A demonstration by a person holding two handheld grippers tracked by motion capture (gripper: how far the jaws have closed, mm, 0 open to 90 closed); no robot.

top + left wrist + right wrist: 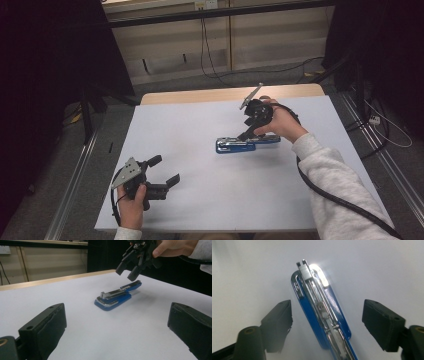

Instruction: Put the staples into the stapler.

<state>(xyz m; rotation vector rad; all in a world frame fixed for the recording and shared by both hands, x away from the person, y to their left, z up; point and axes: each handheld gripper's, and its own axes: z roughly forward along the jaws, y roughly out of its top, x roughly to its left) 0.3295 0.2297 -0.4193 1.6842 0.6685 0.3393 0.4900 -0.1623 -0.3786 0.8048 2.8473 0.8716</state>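
Observation:
A blue stapler [240, 145] lies swung open on the white table [200, 210], its metal magazine facing up. My right gripper [248, 131] hovers just over its right half, tilted down toward it, jaws open and touching nothing. In the right gripper view the stapler [322, 307] runs lengthwise between the spread jaws of my right gripper [327, 312], below them. My left gripper [165, 170] rests near the front left of the table, open and holding nothing. The left gripper view looks across at the stapler [113, 298] and the right gripper [127, 272] above it.
The table's far wooden edge [200, 95] borders a floor with cables [210, 60]. A thick black cable [325, 192] trails from the right gripper along the sleeve. Dark stands [90, 110] flank the table at both sides.

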